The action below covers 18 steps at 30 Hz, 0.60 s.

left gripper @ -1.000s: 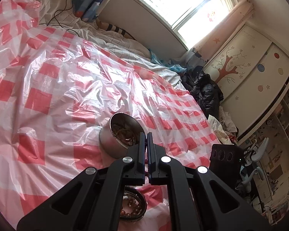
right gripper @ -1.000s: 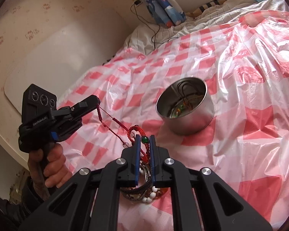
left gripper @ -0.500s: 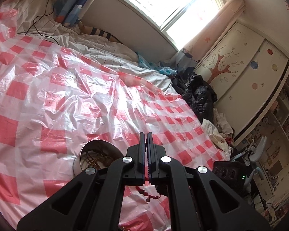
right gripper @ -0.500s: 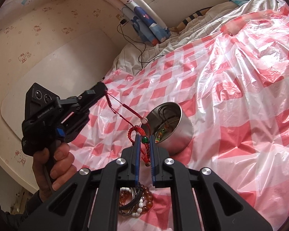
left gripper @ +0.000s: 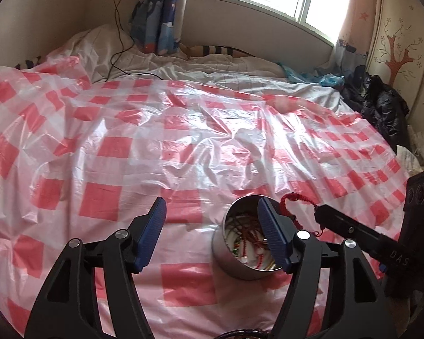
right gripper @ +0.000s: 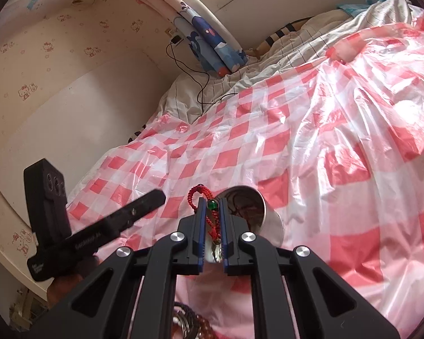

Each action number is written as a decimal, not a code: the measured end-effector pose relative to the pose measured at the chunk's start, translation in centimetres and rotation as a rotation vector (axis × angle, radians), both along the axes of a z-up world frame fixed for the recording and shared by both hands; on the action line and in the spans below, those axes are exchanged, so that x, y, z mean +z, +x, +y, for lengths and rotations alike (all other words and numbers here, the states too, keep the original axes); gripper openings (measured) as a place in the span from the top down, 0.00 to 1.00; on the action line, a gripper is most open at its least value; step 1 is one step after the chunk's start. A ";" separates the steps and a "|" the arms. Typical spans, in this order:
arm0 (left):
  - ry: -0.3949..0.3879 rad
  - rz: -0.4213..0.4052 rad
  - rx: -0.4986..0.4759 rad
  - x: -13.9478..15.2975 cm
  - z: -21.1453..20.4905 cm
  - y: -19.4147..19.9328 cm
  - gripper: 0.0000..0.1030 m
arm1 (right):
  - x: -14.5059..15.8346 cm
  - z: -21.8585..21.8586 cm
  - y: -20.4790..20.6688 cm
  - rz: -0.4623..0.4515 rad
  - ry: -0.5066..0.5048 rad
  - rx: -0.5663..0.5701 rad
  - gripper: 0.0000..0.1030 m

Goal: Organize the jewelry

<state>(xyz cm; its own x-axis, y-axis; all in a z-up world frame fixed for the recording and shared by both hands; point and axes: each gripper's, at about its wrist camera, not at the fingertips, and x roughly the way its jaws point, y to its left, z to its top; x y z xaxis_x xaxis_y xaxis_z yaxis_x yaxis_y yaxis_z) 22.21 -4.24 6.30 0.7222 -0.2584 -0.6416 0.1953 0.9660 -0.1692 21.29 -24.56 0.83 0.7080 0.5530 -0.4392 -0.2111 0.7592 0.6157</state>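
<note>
Right hand-held gripper (right gripper: 212,220) pinches the red cord bracelet (right gripper: 209,212) above the tin (left gripper: 246,251) — left hand-held gripper (left gripper: 212,226) gapes.

From my remote seat I see a plastic sheet (left gripper: 183,130) checked in red and translucent white over the bed, a shiny silver tin (left gripper: 241,262) on it holding red cords, and a red braided cord (right gripper: 212,217) with a green bead (right gripper: 211,205) between the blue pads of the black right hand-held gripper (right gripper: 212,212). The left hand-held gripper (left gripper: 212,220) is black too, with ribbed blue pads (left gripper: 152,226) and silver screws. Behind them I see a blue cartoon-print curtain (left gripper: 158,14), white bedding (left gripper: 212,70) with thin dark grid lines, cream wallpaper (right gripper: 42,45) dotted with small red-and-white cat figures, and a cream wardrobe (left gripper: 401,42) painted with an orange-red tree.
</note>
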 end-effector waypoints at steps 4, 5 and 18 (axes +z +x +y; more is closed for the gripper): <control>0.059 -0.038 0.047 0.4 0.2 -0.8 0.25 | -0.7 1.4 2.2 0.054 -0.087 -0.006 0.83; 0.078 -0.052 0.051 0.5 0.1 -1.0 0.23 | -0.9 1.5 2.2 0.062 -0.097 -0.016 0.74; 0.150 -0.119 0.038 1.3 -0.9 -2.2 0.17 | -1.2 1.2 1.3 0.059 -0.108 -0.045 0.48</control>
<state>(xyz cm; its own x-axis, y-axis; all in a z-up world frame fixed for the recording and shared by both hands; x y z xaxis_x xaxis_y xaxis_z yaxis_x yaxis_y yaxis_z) 20.03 -5.11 7.61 0.8026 -0.1372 -0.5805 0.1680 0.9858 -0.0006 22.64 -23.32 -0.33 0.7024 0.4684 -0.5359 -0.1414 0.8297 0.5400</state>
